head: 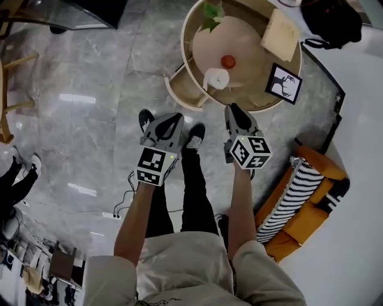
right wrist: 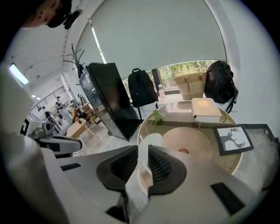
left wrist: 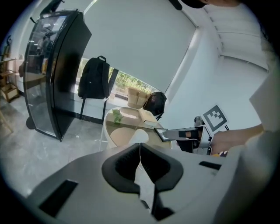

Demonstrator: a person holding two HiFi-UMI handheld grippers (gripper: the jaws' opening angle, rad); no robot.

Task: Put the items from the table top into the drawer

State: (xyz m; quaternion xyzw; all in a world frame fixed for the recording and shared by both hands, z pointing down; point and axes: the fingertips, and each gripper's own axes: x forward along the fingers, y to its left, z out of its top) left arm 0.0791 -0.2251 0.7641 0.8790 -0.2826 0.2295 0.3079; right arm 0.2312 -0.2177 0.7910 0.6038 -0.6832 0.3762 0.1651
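Surface: round table with a glass top over a beige inner disc, standing on a glossy grey marble-look floor. A pale curved drawer juts open from the table's side nearest the person.

On the top, all untouched:
- a potted plant at the far edge
- a cream book
- a framed picture at the near right rim
- a small red item near the middle
- a white round item close to the drawer side

Room: a large pale roller blind covers the window. A tall black glass cabinet stands to one side. There are black backpacks and a woven basket by the window. An orange sofa with a striped cushion sits at the person's right.

Writing: none legible. The mark on the book cover is too small to read. The picture shows a black stag silhouette on white. Each gripper's cube carries black-and-white square markers.

Pose: both bare forearms reach forward from pale short sleeves, with the grippers slanting down towards the table and the cubes facing up.
- Left gripper: short of the drawer, over the floor. Its jaws are pressed together with nothing between them.
- Right gripper: just before the table's near rim. Its jaws are closed to a thin slit and empty.
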